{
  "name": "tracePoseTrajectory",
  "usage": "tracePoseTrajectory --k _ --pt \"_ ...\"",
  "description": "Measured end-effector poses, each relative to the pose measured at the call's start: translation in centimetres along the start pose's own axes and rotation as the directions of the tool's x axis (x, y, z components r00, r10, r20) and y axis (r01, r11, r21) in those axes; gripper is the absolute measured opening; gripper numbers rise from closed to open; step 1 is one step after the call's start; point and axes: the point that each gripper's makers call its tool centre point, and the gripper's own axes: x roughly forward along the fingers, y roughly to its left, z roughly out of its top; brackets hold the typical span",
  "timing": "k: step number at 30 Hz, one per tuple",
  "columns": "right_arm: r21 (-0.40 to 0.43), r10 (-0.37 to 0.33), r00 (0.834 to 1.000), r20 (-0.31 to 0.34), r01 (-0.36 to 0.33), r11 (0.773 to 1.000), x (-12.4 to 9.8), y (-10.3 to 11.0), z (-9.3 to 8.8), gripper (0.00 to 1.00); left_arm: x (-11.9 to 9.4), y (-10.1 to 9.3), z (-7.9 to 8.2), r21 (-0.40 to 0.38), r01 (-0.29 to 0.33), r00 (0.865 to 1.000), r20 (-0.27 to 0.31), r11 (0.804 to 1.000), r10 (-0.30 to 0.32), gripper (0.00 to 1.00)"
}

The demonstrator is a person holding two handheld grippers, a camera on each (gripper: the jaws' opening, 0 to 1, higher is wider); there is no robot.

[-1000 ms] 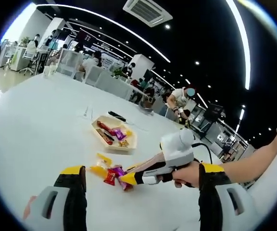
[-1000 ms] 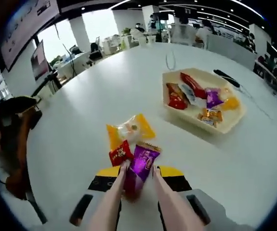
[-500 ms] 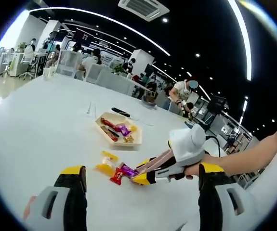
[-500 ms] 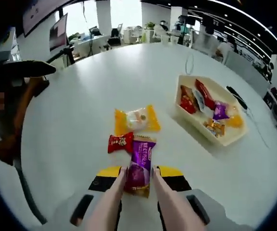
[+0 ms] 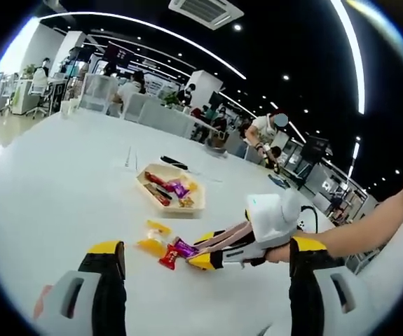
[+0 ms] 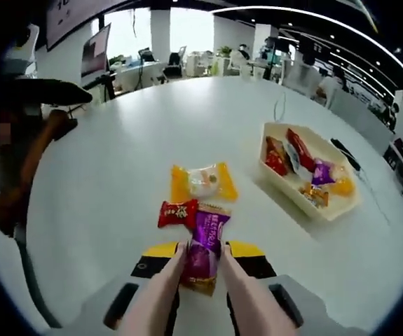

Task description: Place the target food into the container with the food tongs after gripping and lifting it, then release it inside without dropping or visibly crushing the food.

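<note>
- Your right tongs [image 6: 201,257] now pinch the purple packet [image 6: 202,248] nearer its middle; a second ago only its lower end sat between the jaws.
- The packet has straightened: it leaned right of the jaws, and now runs almost straight ahead of them.
- The red candy [image 6: 178,213] no longer overlaps the packet; it lies just left of its far end.
- The yellow pastry [image 6: 202,182] has turned flat, crosswise ahead of the jaws.

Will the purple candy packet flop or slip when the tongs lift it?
The shiny purple candy packet sits pinched between the pink tongs' fingers on the right gripper. Its crinkly, glossy wrapper probably bends at the loose ends and may slip. It looks small and flat, so likely light; a gentle squeeze should hold without crushing.
</note>
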Motion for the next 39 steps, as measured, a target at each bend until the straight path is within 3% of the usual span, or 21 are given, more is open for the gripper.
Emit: tracePoseTrajectory --k 15,25,29,34,39 --pt "-0.004 0.017 0.999 0.05 -0.017 1.0 0.2 -0.2 -0.2 0.22 0.1 -1.9 -0.6 0.019 0.006 1.0 -0.014 1.0 -0.005 0.96" --pt "0.001 0.018 0.997 0.079 -0.018 1.0 0.1 -0.2 -0.1 0.21 0.7 -3.2 0.6 0.024 0.032 0.999 0.004 0.999 -0.032 0.96" --pt "0.002 0.017 0.995 0.103 -0.017 1.0 -0.1 0.0 -0.1 0.21 1.4 -3.5 0.4 0.036 0.047 0.999 -0.022 0.998 -0.047 0.96" --pt "0.007 0.017 0.995 0.095 -0.017 1.0 -0.1 -0.1 -0.1 0.21 1.3 -4.2 1.2 0.053 0.058 0.998 -0.01 0.997 -0.058 0.96" --pt "0.003 0.015 0.992 0.126 -0.016 1.0 -0.1 -0.2 -0.4 0.21 1.9 -4.0 0.7 0.058 0.058 0.998 -0.032 0.997 -0.056 0.96"
